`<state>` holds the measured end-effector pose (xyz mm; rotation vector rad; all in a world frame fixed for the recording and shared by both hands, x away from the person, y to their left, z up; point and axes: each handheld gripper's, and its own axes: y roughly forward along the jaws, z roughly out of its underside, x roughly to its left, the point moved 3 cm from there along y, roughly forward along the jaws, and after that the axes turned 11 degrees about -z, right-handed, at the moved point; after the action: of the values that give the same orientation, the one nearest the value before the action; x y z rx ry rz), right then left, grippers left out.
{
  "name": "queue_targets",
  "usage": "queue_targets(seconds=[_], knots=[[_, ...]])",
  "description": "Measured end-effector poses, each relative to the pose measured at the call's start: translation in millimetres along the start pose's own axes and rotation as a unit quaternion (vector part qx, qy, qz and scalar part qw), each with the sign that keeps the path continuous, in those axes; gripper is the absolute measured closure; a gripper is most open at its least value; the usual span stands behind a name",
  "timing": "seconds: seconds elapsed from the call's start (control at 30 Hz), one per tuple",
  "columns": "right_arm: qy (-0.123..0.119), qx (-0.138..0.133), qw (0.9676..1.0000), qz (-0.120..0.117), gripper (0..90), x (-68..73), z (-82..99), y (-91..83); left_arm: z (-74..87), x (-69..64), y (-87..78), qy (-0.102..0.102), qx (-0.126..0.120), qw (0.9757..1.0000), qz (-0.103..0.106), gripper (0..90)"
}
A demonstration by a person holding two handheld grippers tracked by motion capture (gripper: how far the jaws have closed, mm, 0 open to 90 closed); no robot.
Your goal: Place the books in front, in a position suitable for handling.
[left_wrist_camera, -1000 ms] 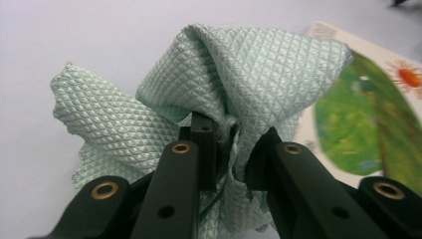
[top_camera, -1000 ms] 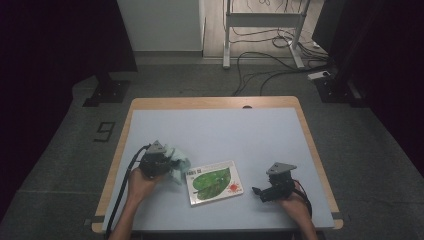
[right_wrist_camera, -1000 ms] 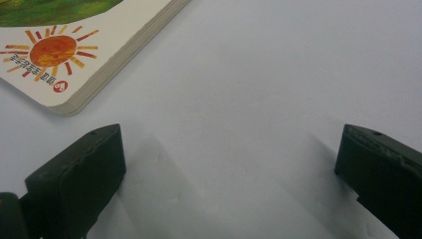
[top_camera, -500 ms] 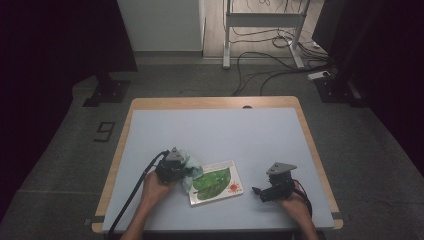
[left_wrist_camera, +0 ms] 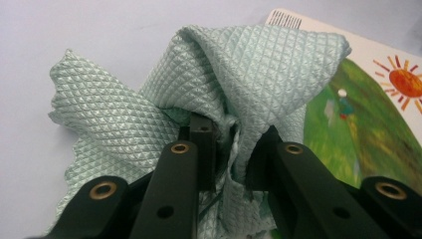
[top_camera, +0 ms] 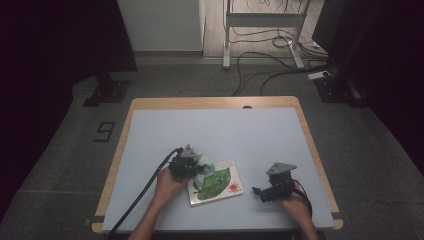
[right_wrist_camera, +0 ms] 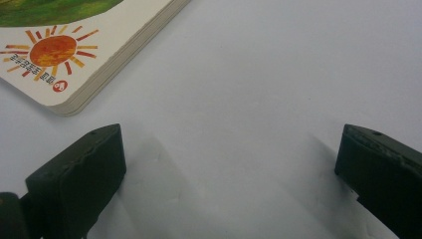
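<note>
The soft green cloth (left_wrist_camera: 209, 84) is being pinched tight between the two black jaws of the left gripper (left_wrist_camera: 231, 149), and it is bunching up in folds, with one corner hanging over the edge of the picture book (top_camera: 216, 183). The book, with its green leaf and orange sun, is lying flat on the pale blue table (top_camera: 225, 130), near the person's side. The right gripper (right_wrist_camera: 229, 169) is sitting still on the table just beside the book's corner, and its jaws are standing wide apart and holding nothing.
</note>
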<state>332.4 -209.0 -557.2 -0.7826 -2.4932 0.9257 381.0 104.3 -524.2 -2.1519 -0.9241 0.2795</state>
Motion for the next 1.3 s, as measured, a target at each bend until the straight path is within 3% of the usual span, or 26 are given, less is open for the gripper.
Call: queue_targets(seconds=[0.83, 1.13, 1.3], knots=[[0.001, 0.000, 1.0000, -0.001, 0.0, 0.0, 0.0, 0.0, -49.3, -34.1, 44.0, 0.033, 0.005, 0.9992, 0.023, 78.3], [0.000, 0.000, 1.0000, -0.001, 0.0, 0.0, 0.1, -0.1, -62.0, -44.3, 56.3, 0.042, 0.002, 0.9987, 0.030, 78.2], [0.000, 0.000, 1.0000, -0.001, 0.0, -0.1, 0.1, -0.1, -63.0, -50.0, 55.0, 0.058, 0.008, 0.9978, 0.030, 78.4]])
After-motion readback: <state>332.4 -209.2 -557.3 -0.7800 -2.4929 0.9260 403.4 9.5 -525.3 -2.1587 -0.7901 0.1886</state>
